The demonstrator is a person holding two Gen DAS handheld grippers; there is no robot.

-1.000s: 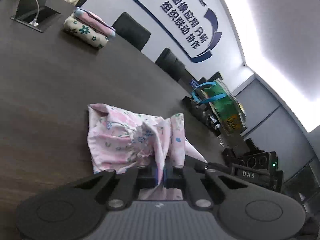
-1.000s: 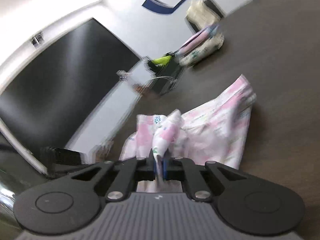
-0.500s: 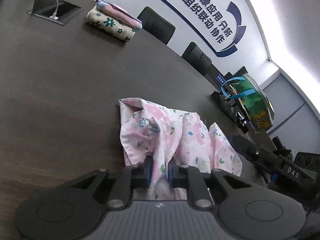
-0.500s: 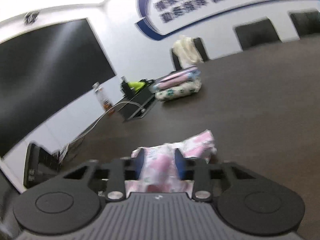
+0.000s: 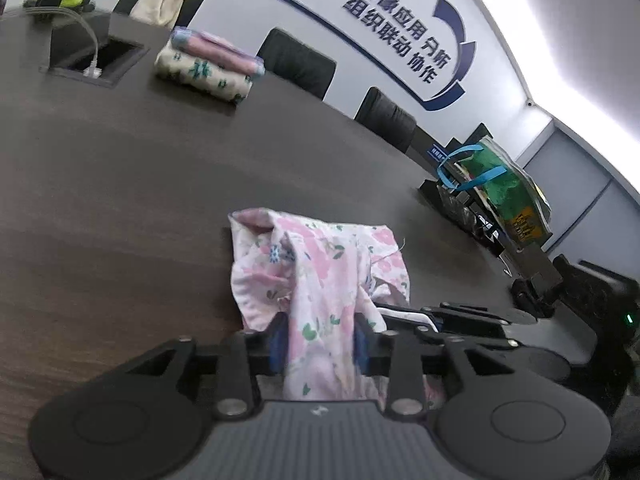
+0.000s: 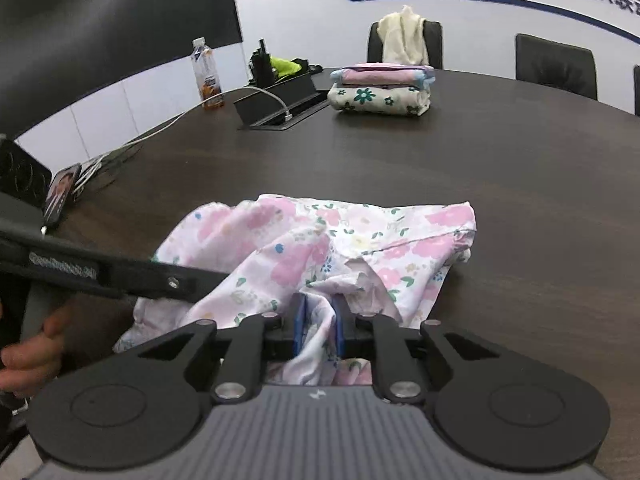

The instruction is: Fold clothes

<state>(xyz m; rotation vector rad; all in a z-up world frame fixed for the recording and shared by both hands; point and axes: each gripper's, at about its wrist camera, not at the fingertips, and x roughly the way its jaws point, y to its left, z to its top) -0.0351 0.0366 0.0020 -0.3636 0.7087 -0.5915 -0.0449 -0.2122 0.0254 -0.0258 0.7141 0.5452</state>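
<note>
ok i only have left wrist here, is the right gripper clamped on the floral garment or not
Observer: No. The right gripper has its jaws apart, with a fold of the floral garment loose between them.
Operator: anything on the table i can't see
Observer: A drink bottle stands upright near the table edge, far left.
Operator: and my gripper from that side
Observer: The left gripper comes in from the left, tips hidden by cloth; a hand shows beside its body.
</note>
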